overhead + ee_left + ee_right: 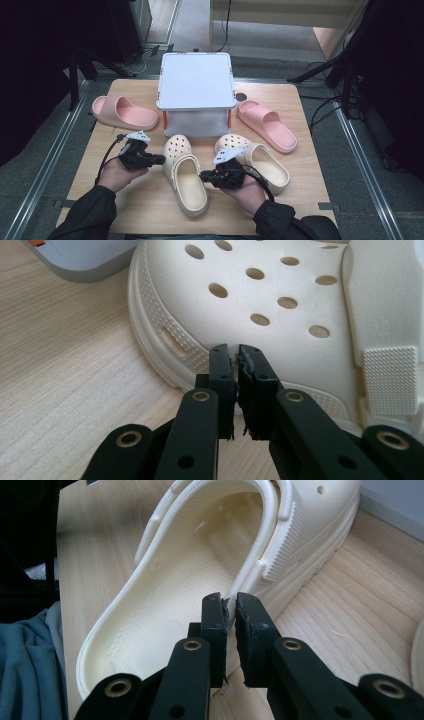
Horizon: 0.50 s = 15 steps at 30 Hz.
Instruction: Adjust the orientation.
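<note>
While both of my grippers sit low at the near half of the table (150,210), the cream clog (185,175) lies between them, toe toward the white box (196,82) and heel toward me. My left gripper (159,159) has its jaws nearly together, tips against the clog's outer sole edge (165,347) near the toe; from its own view I cannot tell whether any rim is actually pinched. My right gripper (203,175) is clamped on the thin side wall of the clog's opening (235,587), one jaw inside the shoe and one outside.

Room is tight: a second cream clog (260,162) lies just beside my right hand (245,192), and the box stands just beyond both toes. A pink slide (122,112) lies toward the far left corner and another pink slide (265,125) toward the far right, each near a table edge. Bare wood lies open in front of the heel, toward me.

My right hand and gripper cover part of the second clog. The box hides the table behind it, and the pads' contact in the high view is too small to read.

Light wood grain tops the table; grey floor, metal rails and dark stands surround it.
</note>
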Tool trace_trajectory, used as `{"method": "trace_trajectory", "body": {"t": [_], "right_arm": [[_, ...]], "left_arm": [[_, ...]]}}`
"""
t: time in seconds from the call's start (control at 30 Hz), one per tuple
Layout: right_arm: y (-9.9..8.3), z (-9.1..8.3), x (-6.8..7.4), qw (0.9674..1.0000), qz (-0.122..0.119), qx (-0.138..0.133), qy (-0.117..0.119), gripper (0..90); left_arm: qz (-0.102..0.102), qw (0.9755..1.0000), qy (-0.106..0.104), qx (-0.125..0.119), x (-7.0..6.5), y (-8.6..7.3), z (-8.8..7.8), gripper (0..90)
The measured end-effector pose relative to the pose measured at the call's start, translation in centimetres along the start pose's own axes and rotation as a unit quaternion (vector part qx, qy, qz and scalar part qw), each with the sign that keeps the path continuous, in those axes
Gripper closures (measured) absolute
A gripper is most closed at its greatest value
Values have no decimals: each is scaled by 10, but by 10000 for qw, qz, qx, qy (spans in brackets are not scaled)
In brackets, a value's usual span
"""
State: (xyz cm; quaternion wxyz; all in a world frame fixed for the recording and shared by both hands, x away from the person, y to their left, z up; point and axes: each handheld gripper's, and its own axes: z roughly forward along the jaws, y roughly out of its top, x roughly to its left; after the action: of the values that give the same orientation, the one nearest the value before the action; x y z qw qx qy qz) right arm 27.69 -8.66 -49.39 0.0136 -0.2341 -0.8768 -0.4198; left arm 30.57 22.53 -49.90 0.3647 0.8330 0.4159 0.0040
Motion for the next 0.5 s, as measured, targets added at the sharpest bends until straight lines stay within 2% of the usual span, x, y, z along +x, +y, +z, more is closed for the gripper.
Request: {"method": "trace_trajectory", "body": {"t": [0.07, 0.17, 0.4, 0.5], "right_arm": [[0, 1, 1, 10000, 38, -34, 34, 838], [-1, 2, 2, 10000, 52, -34, 40, 836], [-2, 4, 7, 9998, 139, -88, 85, 828], [-2, 4, 8, 9998, 144, -104, 91, 827]], "left_arm": [[4, 10000, 17, -19, 1, 1, 1, 844], [-116, 9999, -52, -91, 4, 1, 3, 845], [-247, 9993, -153, -224, 9, 4, 8, 846], [-209, 9994, -163, -210, 11, 7, 9, 846]]}}
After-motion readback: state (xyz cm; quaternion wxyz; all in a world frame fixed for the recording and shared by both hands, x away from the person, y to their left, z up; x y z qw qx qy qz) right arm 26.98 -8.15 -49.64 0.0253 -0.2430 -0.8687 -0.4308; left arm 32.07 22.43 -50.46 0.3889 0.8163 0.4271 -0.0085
